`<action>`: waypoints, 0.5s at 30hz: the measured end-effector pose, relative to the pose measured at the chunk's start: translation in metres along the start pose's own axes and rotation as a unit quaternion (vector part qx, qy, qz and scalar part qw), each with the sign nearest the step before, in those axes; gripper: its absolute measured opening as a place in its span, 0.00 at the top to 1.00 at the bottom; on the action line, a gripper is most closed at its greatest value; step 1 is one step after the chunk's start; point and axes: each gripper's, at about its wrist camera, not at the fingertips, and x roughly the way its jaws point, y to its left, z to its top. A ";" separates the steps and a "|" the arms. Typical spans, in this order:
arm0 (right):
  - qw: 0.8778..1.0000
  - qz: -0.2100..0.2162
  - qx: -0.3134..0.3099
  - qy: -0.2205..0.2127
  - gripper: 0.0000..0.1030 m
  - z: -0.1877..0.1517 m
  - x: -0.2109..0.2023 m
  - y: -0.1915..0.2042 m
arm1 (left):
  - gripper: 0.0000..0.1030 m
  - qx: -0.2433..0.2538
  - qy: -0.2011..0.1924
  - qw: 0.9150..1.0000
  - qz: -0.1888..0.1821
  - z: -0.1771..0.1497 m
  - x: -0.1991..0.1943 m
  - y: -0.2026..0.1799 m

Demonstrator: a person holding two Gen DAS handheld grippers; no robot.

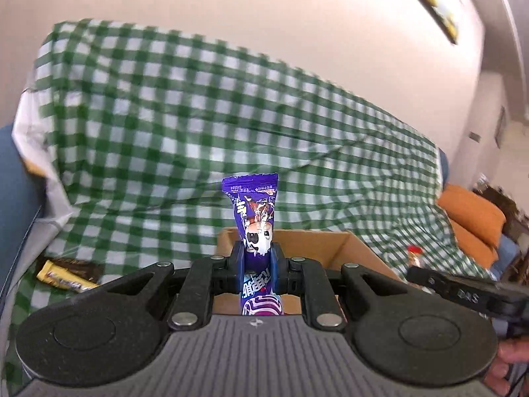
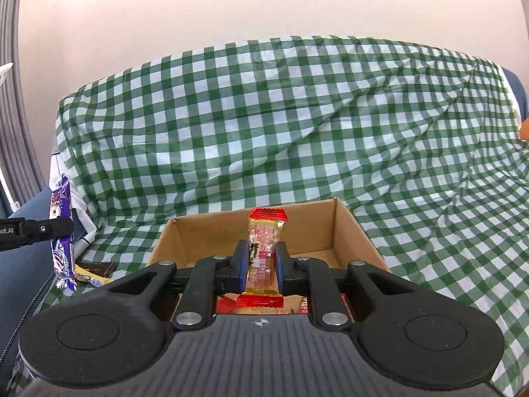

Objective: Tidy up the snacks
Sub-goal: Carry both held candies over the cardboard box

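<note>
Left gripper [image 1: 258,258]: clamped on purple snack packet [image 1: 253,211], held upright. Right gripper [image 2: 263,263]: clamped on red-ended clear packet [image 2: 265,251], held above cardboard box [image 2: 350,231].

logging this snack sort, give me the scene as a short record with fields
left claw: shut on purple snack packet, held upright
right claw: shut on red and clear snack packet, held upright above the box
cardboard box: open, on green checked cloth, some red packets inside at the near edge
loose snacks: yellow bar and dark bar on the cloth, left of the box
not yet done: both held packets are still outside the box
</note>
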 end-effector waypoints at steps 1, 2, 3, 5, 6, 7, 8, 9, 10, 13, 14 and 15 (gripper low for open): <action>1.000 -0.001 0.001 0.000 0.83 0.000 0.000 0.000 | 0.84 0.009 -0.001 1.000 -0.005 -0.001 0.000 -0.005; 1.000 -0.002 0.001 0.000 0.83 0.000 0.000 0.000 | 0.84 0.013 -0.001 1.000 -0.009 -0.002 0.000 -0.008; 1.000 -0.003 0.000 0.000 0.83 -0.001 0.000 0.001 | 0.84 0.016 -0.002 1.000 -0.015 -0.004 0.000 -0.010; 1.000 -0.004 -0.002 0.000 0.83 -0.001 0.001 0.002 | 0.84 0.019 -0.003 1.000 -0.024 -0.006 0.000 -0.013; 1.000 -0.005 -0.002 0.000 0.83 -0.001 0.001 0.002 | 0.84 0.020 -0.004 0.999 -0.028 -0.007 0.000 -0.014; 1.000 -0.005 -0.003 0.000 0.83 -0.001 0.001 0.002 | 0.84 0.020 -0.004 0.999 -0.032 -0.008 0.000 -0.015; 1.000 -0.006 -0.003 0.000 0.83 -0.001 0.001 0.002 | 0.84 0.021 -0.004 0.999 -0.035 -0.008 0.000 -0.017; 1.000 -0.007 -0.003 0.000 0.83 -0.001 0.001 0.002 | 0.84 0.021 -0.005 0.999 -0.039 -0.009 -0.001 -0.017; 1.000 -0.007 -0.002 0.000 0.83 -0.001 0.002 0.002 | 0.84 0.023 -0.005 0.999 -0.042 -0.009 0.000 -0.018; 1.000 -0.009 -0.001 -0.001 0.83 -0.001 0.002 0.002 | 0.84 0.028 -0.002 0.998 -0.048 -0.011 0.000 -0.020; 1.000 -0.010 0.000 0.000 0.83 -0.001 0.002 0.002 | 0.84 0.030 -0.002 0.998 -0.049 -0.011 0.000 -0.021; 1.000 -0.010 0.000 0.000 0.83 -0.001 0.002 0.002 | 0.84 0.031 -0.001 0.998 -0.051 -0.012 0.000 -0.021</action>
